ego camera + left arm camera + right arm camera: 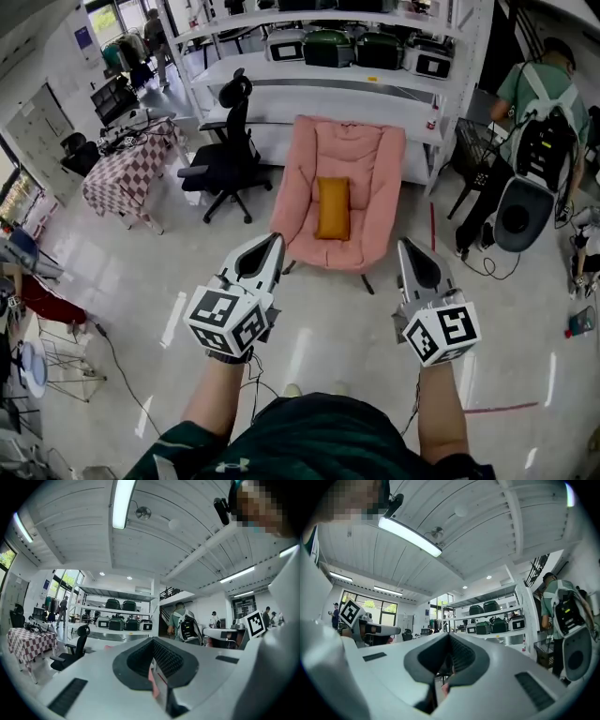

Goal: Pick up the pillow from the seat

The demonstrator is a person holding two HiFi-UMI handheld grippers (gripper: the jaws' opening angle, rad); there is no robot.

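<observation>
An orange pillow (332,207) lies upright on the seat of a pink padded chair (370,159) in the middle of the head view. My left gripper (275,239) is held in the air just short of the chair's front left edge, jaws shut and empty. My right gripper (405,246) hangs level with it off the chair's front right corner, jaws also together with nothing between them. Neither touches the chair or pillow. In the gripper views, the left gripper (153,641) and the right gripper (449,637) point up toward the shelves and ceiling; the pillow is hidden there.
A black office chair (228,155) stands left of the pink chair, and a checkered table (127,169) further left. White shelving (328,70) with green cases runs behind. A person with a backpack (539,131) stands at the right. Cables lie on the floor.
</observation>
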